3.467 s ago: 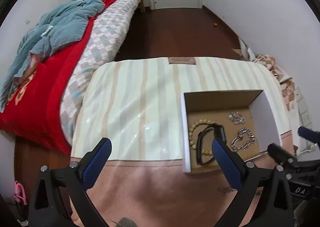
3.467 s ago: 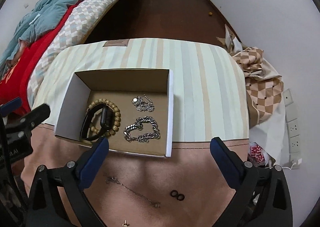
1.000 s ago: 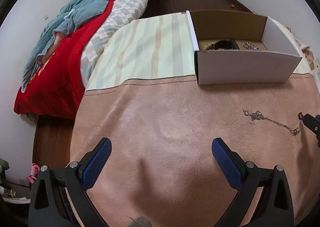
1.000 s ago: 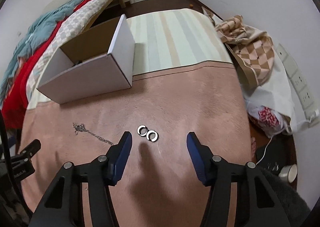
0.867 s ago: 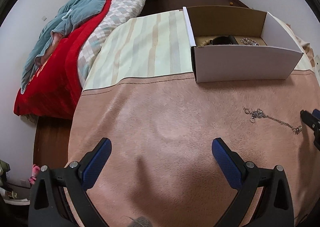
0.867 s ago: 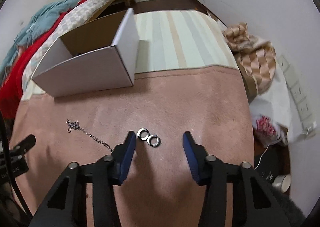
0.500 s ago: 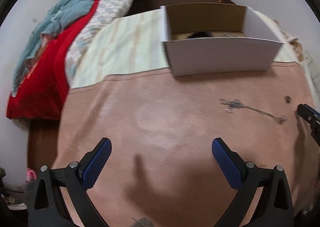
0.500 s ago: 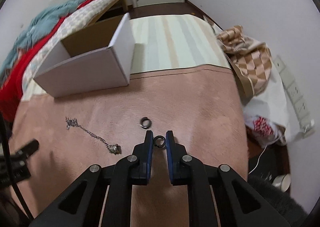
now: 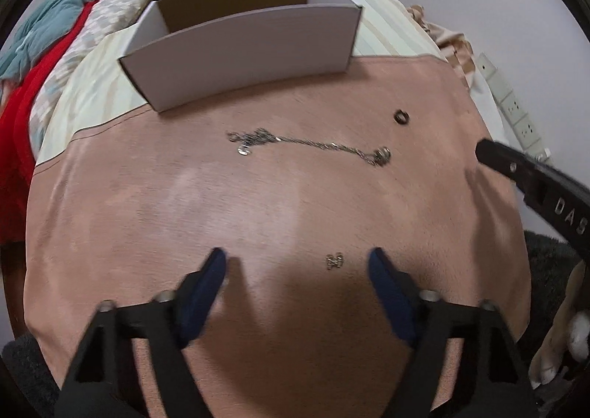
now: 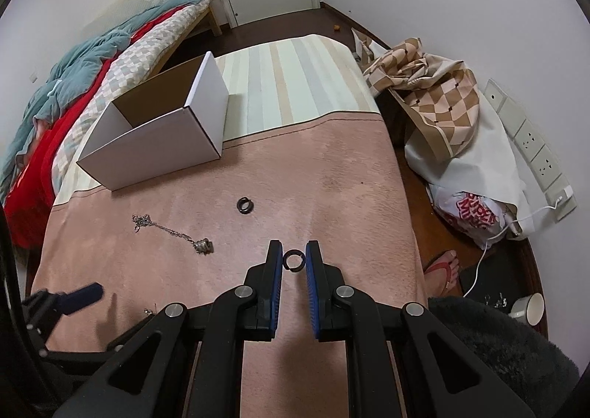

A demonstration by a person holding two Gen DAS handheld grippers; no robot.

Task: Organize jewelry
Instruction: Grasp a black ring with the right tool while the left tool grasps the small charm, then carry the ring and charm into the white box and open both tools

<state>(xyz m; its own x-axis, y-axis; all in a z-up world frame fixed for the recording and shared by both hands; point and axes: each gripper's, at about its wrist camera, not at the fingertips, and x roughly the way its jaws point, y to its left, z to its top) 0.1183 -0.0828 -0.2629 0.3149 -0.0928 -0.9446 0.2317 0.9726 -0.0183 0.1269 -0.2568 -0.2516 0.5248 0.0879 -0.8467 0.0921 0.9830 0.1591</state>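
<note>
- While the right hand-held gripper [image 10: 294,258] grips one dark ring [image 10: 294,259] between its nearly closed fingers, raised off the pink cover [image 10: 332,174], the box [image 10: 155,138] sits well apart.
- Left to sort: second ring [image 10: 245,205], chain [image 10: 173,232], and a small charm [image 9: 335,260].
- Left hand-held gripper [image 9: 297,268]: released, fingers wide, low over the cover with the charm between them.
- Hidden: box contents, behind its near wall in both views.
- Charm: too small to identify.
</note>
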